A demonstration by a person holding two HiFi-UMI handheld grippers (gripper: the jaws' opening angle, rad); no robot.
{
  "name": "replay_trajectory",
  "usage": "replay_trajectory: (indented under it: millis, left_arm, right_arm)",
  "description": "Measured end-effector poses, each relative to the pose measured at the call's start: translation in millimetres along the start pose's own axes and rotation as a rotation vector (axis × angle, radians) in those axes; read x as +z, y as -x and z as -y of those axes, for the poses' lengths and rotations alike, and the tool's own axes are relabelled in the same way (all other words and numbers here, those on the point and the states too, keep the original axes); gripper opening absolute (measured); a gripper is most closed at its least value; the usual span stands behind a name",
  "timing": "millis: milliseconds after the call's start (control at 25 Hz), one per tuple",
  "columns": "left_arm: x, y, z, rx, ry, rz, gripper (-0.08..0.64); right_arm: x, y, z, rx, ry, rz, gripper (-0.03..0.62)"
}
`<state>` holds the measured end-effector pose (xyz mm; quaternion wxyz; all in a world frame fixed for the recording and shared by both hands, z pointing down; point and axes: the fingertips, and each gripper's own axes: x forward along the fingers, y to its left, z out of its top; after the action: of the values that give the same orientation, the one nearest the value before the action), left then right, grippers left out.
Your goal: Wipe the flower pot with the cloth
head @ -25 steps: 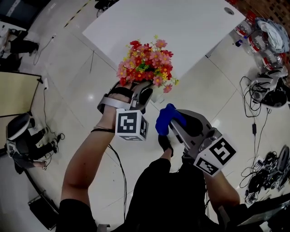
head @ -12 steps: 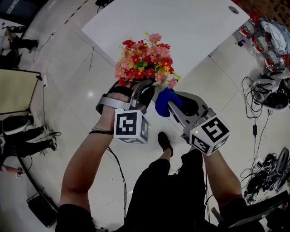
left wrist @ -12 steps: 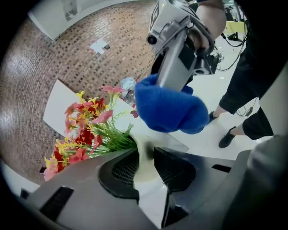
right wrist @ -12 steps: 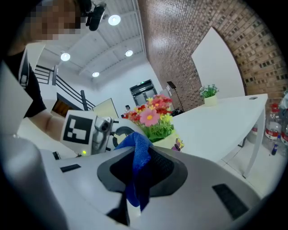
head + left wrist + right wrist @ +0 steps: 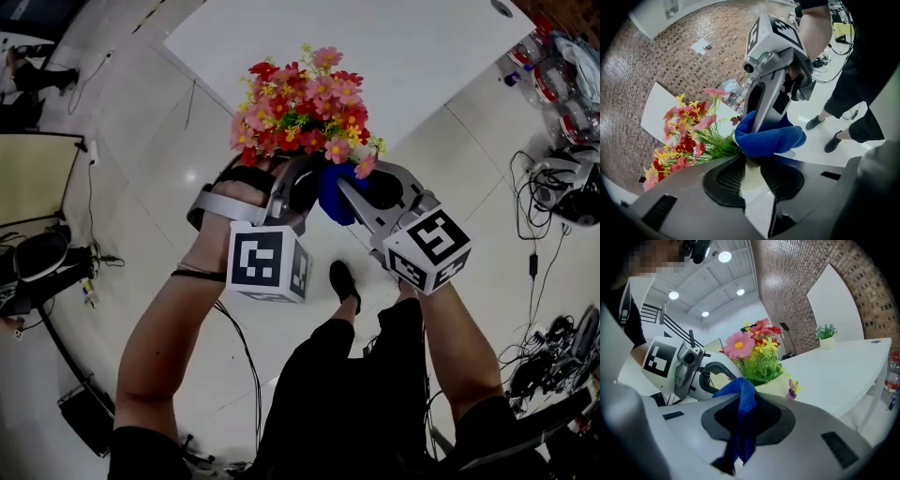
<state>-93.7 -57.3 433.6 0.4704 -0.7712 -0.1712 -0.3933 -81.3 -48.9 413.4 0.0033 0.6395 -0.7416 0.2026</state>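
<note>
Cloth (image 5: 768,138), pinched by the right gripper (image 5: 349,192), touches the flower pot (image 5: 752,183) on its right side, just beyond the jaws of the left gripper (image 5: 292,183), which clamp the pot.

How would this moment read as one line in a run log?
left claw: grips flower pot | right claw: grips blue cloth, at pot | stage: wiping

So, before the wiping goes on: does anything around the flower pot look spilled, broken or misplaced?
Nothing spilled or broken. The one oddity: the cream flower pot isn't on the white table; the left claw holds it over the tiled floor, the right claw's blue cloth against it.
</note>
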Motion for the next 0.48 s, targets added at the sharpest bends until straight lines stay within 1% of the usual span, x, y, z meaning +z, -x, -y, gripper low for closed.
replay_trajectory:
  millis: [120,240,360,480]
  left_arm:
    - [0.1,0.6,-0.3,-0.010,-0.002,0.003,0.103]
    - [1.6,0.4,0.1,-0.008,0.009,0.009,0.103]
    - [4.4,-1.3,-0.9,-0.009,0.030,0.004,0.104]
    - [6.4,-4.0,-1.9,0.004,0.038,0.018,0.104]
  right_arm:
    - [3.8,2.9,8.9,-0.013,-0.018,0.014,0.054]
    - [5.5,7.4,26.5,-0.042,-0.059,0.030,0.054]
    - [4.8,8.3,47.6,-0.061,-0.083,0.029,0.054]
    - [4.7,5.4,67.9,-0.073,-0.105,0.019,0.054]
